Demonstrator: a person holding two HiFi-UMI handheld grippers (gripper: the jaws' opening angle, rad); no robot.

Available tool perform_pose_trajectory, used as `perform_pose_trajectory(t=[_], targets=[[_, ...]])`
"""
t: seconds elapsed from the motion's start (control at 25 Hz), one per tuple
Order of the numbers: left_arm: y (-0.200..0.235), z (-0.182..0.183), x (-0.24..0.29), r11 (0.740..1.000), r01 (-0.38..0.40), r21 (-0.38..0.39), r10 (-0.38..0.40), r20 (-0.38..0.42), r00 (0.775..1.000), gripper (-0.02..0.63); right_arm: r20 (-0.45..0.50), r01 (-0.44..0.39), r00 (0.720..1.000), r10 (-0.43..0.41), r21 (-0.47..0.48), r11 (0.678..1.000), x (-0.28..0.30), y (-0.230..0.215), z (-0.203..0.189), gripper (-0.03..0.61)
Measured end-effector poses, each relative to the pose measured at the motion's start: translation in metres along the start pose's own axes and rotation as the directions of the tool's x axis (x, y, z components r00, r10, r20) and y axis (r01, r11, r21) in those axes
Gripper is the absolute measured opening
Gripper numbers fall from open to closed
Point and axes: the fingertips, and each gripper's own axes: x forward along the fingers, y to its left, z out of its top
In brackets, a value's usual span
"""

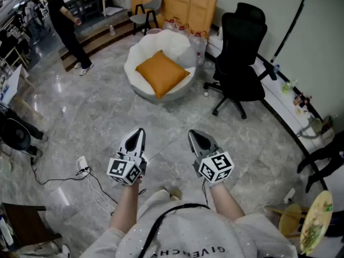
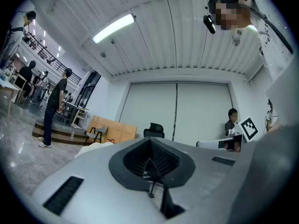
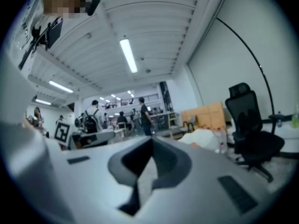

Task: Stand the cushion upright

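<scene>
An orange cushion lies flat, a little tilted, in a round white seat on the floor ahead of me in the head view. My left gripper and right gripper are held side by side in front of my body, well short of the seat, both shut with nothing between the jaws. The white seat shows low at the left of the left gripper view and again as the seat in the right gripper view. The cushion is barely visible in either gripper view.
A black office chair stands right of the seat. Bottles and bags sit behind it by an orange panel. A person stands at the far left by a step. A power strip with cables lies on the floor at my left.
</scene>
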Motion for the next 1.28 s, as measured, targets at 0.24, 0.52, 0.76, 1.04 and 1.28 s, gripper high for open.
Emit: perform_pose_trajectory(t=[0.24, 0.52, 0.76, 1.04, 1.28], targets=[[-0.001, -0.002, 0.004, 1.0, -0.005, -0.001, 0.005, -0.003, 1.0, 0.023, 0.0, -0.004, 1.0, 0.004, -0.012, 1.0, 0.0, -0.002, 0.001, 0.015], [0.007, 0.003, 0.013, 0.999, -0.028, 0.016, 0.028, 0.011, 1.0, 0.023, 0.015, -0.019, 1.0, 0.02, -0.029, 0.999, 0.014, -0.012, 0.01, 0.015], [0.017, -0.001, 0.008, 0.997, -0.074, 0.023, 0.074, -0.002, 0.997, 0.023, 0.01, -0.053, 0.999, 0.053, -0.025, 0.998, 0.026, -0.009, 0.004, 0.015], [0.044, -0.022, 0.041, 0.996, -0.093, -0.005, 0.093, -0.03, 0.995, 0.023, -0.016, -0.054, 0.998, 0.054, 0.02, 0.998, 0.058, -0.038, -0.008, 0.015], [0.084, -0.039, 0.099, 0.996, -0.077, -0.04, 0.074, -0.059, 0.995, 0.023, -0.055, -0.014, 0.998, 0.017, 0.048, 0.999, 0.112, -0.081, -0.014, 0.015]])
